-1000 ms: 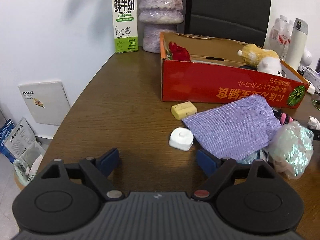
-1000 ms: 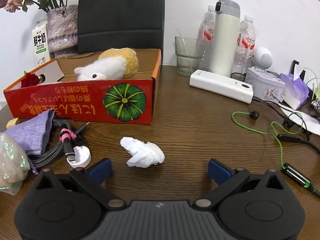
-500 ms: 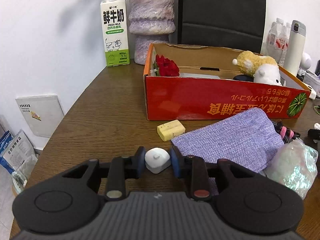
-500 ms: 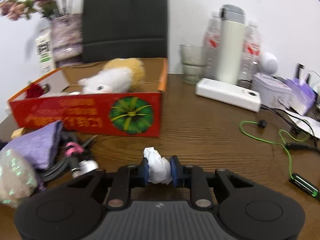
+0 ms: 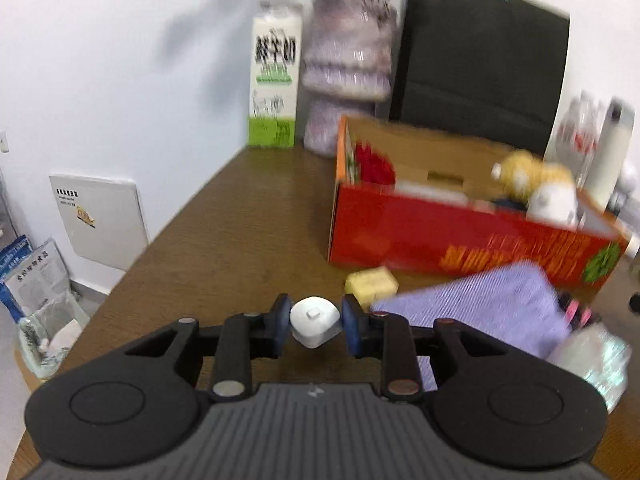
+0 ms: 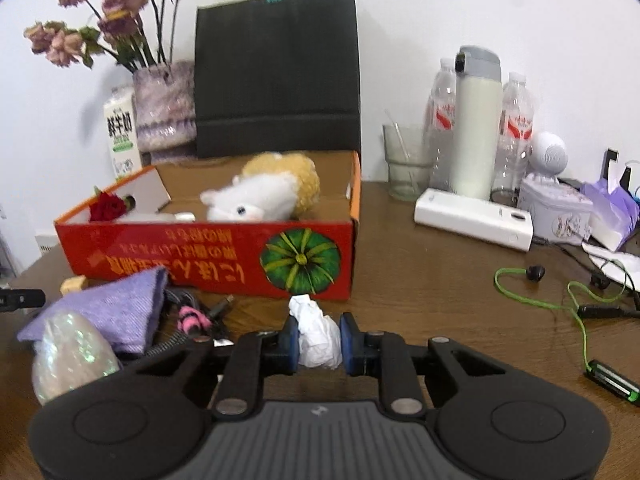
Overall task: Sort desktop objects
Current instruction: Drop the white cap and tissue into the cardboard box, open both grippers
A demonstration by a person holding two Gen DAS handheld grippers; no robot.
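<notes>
Here the left hand-held gripper (image 5: 314, 325) pinches a small white charger block (image 5: 314, 321) between its blue pads (image 5: 281, 319). The block is a rounded square of glossy white plastic with a little raised stub on its upper face, and it sits tilted between the pads above the brown wooden bench (image 5: 240, 240). Just beyond it lie a pale yellow eraser-like block (image 5: 371, 283) and a purple woven cloth (image 5: 480, 312), both on the bench in front of a red cardboard box (image 5: 460, 240). This view is blurred, so finer marks on the block cannot be read.

The right hand-held gripper (image 6: 319, 340) is pressed onto a crumpled white tissue (image 6: 316, 336), a creased, lumpy wad that pokes up above the pads. It hangs just in front of the box's (image 6: 208, 256) red wall, near the printed green pumpkin. Inside the box rest a white and yellow plush toy (image 6: 264, 196) and a red rose (image 6: 107, 206). To the left sit the cloth (image 6: 108, 312), an iridescent pouch (image 6: 72, 356) and a bundle of cables (image 6: 192, 316).
</notes>
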